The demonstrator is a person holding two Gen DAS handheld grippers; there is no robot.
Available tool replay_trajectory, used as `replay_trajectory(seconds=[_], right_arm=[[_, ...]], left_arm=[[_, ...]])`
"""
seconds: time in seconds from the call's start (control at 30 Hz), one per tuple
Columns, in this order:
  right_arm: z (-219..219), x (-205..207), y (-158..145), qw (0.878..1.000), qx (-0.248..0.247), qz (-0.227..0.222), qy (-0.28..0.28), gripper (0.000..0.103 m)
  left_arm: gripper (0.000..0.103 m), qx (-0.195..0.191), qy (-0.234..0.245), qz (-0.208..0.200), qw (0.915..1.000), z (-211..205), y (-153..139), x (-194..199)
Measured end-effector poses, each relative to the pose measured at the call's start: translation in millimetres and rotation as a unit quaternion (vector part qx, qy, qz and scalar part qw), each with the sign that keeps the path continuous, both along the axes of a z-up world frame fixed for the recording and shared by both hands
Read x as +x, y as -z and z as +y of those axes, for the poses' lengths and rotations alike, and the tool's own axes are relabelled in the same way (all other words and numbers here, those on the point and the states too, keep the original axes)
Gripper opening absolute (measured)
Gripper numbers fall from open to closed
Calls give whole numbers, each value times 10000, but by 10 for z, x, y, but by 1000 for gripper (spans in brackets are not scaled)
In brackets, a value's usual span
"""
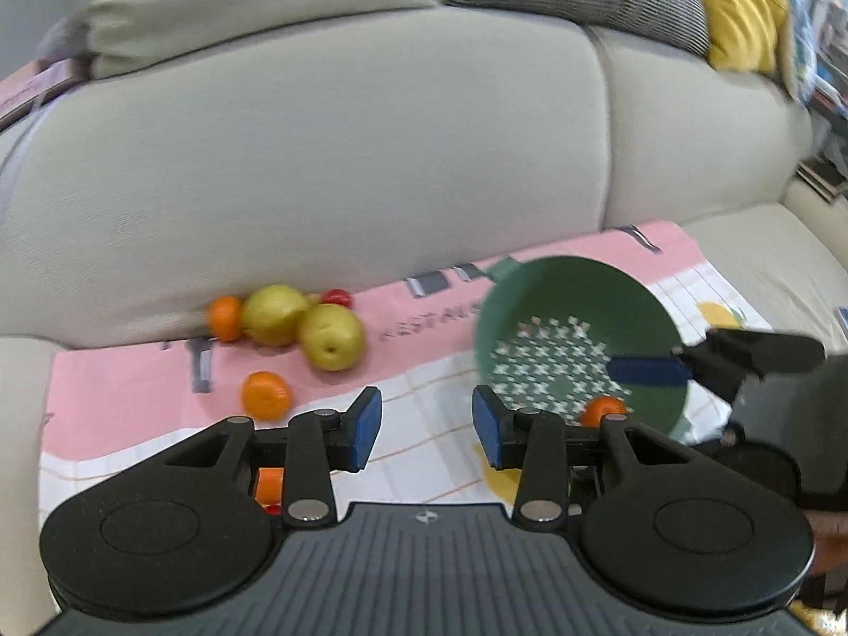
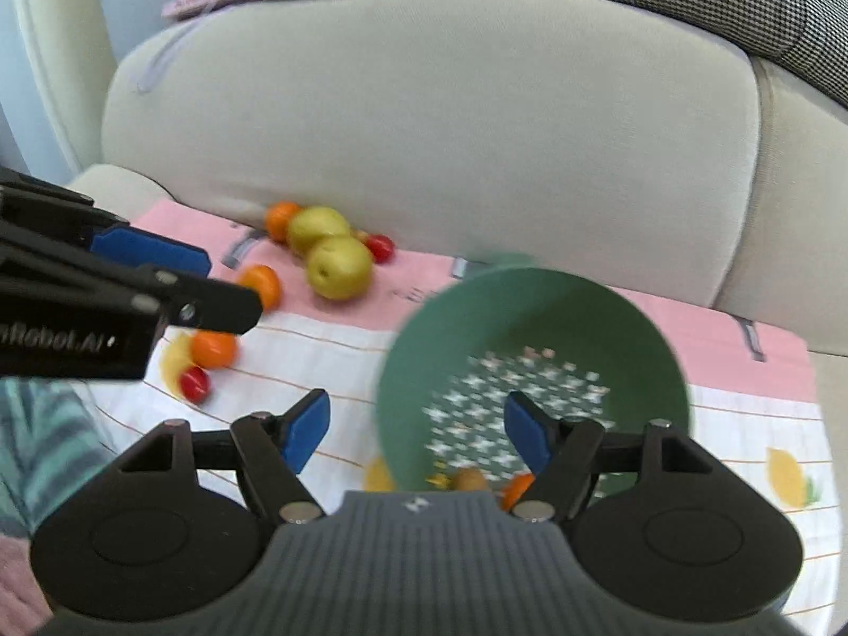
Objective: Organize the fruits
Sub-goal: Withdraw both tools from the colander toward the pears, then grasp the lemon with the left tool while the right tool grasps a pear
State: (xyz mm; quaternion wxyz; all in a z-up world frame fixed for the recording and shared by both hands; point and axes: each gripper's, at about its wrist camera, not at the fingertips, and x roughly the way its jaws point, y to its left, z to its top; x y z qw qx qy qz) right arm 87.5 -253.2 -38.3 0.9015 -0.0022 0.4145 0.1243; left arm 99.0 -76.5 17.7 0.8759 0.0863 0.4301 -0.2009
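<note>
Both the left tool [image 1: 426, 426] and right tool [image 2: 416, 434] are hanging released; 2 pears [image 1: 331, 336] are lying against the sofa back [image 1: 318, 159], firm, smooth, bruisable, best gripped across the belly, beside the light green colander [image 2: 530, 318]

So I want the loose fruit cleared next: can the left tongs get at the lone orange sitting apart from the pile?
Probably yes. The left tongs are open and empty, and the orange lies just ahead to their left on the cloth, with nothing between them.
</note>
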Motion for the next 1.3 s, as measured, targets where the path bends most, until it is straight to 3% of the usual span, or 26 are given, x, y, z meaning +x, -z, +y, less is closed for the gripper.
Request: replay_trajectory(seconds=[0.33, 0.63, 0.87, 1.3], right_arm=[[519, 10, 19, 9996, 199, -158, -147, 74], [853, 225, 68, 9984, -97, -257, -494, 74], [1005, 486, 97, 9960, -323, -379, -743, 74], [1083, 1155, 370, 9968, -436, -129, -651, 70]], left_arm=[[48, -264, -610, -71, 9978, 538, 18, 116], [48, -340, -864, 56, 9957, 792, 154, 332], [48, -437, -1088, 127, 9930, 1015, 275, 585], [48, -697, -1320, 483, 9876, 1243, 635, 1071]])
